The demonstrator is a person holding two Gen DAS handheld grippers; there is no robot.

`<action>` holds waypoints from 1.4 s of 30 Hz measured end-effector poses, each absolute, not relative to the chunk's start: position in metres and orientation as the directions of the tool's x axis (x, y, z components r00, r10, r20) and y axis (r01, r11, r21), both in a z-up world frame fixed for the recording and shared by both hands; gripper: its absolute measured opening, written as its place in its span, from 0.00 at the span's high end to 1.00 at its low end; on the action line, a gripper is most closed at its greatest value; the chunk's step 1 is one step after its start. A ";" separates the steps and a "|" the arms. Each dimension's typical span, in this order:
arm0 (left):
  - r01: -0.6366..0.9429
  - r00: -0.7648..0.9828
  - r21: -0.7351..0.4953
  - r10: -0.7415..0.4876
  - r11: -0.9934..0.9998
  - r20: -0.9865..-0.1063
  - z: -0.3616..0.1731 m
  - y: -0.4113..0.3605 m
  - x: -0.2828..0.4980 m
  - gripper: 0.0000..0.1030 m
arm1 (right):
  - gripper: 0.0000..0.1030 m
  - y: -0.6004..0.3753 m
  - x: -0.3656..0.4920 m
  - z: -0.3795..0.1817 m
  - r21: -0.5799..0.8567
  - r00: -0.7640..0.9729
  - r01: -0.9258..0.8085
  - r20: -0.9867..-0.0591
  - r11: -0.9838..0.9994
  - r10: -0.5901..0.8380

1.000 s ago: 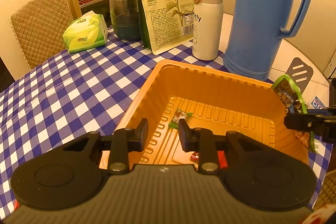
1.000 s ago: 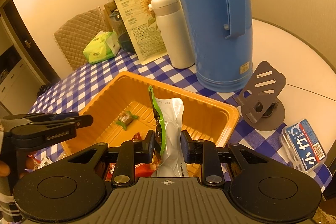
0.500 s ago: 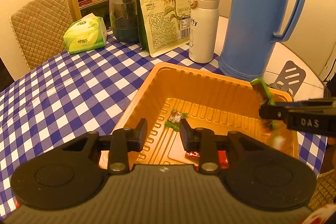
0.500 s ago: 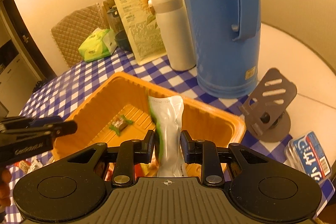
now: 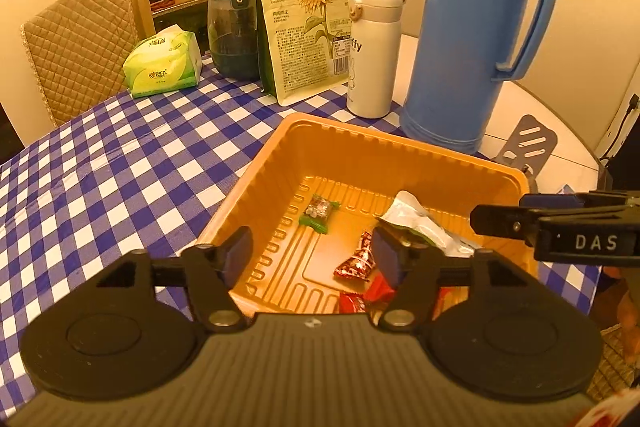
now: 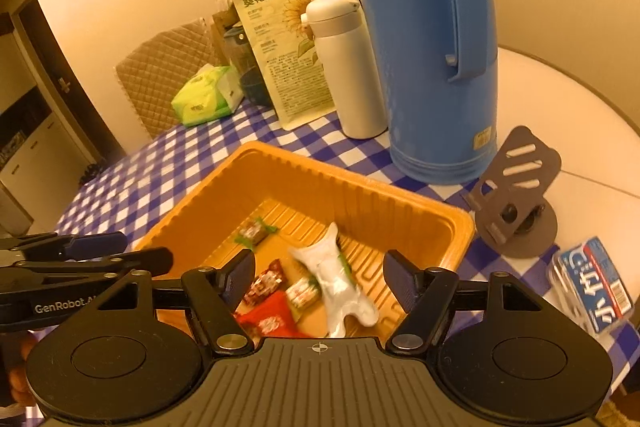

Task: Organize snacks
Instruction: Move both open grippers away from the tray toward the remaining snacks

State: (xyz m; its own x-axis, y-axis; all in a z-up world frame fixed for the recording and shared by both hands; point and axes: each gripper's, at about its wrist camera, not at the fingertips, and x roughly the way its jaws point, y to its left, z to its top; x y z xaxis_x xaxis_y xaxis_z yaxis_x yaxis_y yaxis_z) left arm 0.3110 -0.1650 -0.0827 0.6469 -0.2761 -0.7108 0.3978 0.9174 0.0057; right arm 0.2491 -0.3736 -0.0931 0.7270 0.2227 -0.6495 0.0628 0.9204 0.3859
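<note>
The worktop (image 5: 100,163) carries a blue and white checked cloth. On its far side a tall blue thermos jug (image 5: 476,27) stands upright, and just beside it stands a white bottle (image 5: 372,51). Next to the bottle a sunflower seed bag (image 5: 304,15) leans upright, with a dark jar (image 5: 232,31) behind its edge and a green tissue pack (image 5: 164,67) further to the side.

In the middle sits the orange tray (image 6: 320,171). Inside it lies a white snack pouch (image 6: 340,283) with a green edge, flat on the ribbed floor, near the tray's right part. A green-wrapped candy (image 5: 318,213) lies apart from it, toward the far wall. Some red-wrapped candies (image 6: 266,281) lie close to the near wall.

The left claw (image 5: 312,255) hangs over the near edge of the tray, released, with nothing between its pads. The right claw (image 6: 320,277) is also released and wide, above the pouch and not touching it.

On the bare worktop, to the right of the tray, stand a grey phone stand (image 6: 516,191) and a small blue box (image 6: 596,287).
</note>
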 end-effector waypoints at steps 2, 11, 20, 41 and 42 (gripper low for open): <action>0.397 0.648 0.000 -0.280 0.918 -0.708 -0.080 -0.164 0.304 0.30 | 0.18 -0.373 0.242 -0.090 0.396 0.725 0.061 -0.648 0.916 0.232; 0.399 0.651 -0.019 -0.298 0.917 -0.698 -0.069 -0.157 0.269 0.22 | 0.06 -0.369 0.212 -0.079 0.412 0.715 0.061 -0.654 0.909 0.248; 0.355 0.662 -0.029 -0.273 0.934 -0.698 -0.057 -0.134 0.231 0.22 | 0.05 -0.360 0.188 -0.068 0.381 0.700 0.075 -0.678 0.922 0.223; 0.195 0.643 -0.016 -0.140 0.981 -0.753 -0.059 -0.065 0.150 0.22 | 0.05 -0.314 0.145 -0.062 0.355 0.638 -0.123 -0.688 0.927 0.348; 0.184 0.640 -0.016 -0.132 0.983 -0.757 -0.060 -0.062 0.146 0.22 | 0.05 -0.313 0.143 -0.062 0.356 0.637 -0.132 -0.684 0.925 0.354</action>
State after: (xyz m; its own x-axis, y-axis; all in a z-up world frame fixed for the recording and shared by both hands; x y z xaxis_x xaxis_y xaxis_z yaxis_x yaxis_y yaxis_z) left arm 0.1463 -0.0622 -0.0598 0.6403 -0.1319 -0.7567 0.1837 0.9829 -0.0159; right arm 0.1432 -0.3126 -0.0617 0.6372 0.3545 -0.6844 -0.1317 0.9250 0.3565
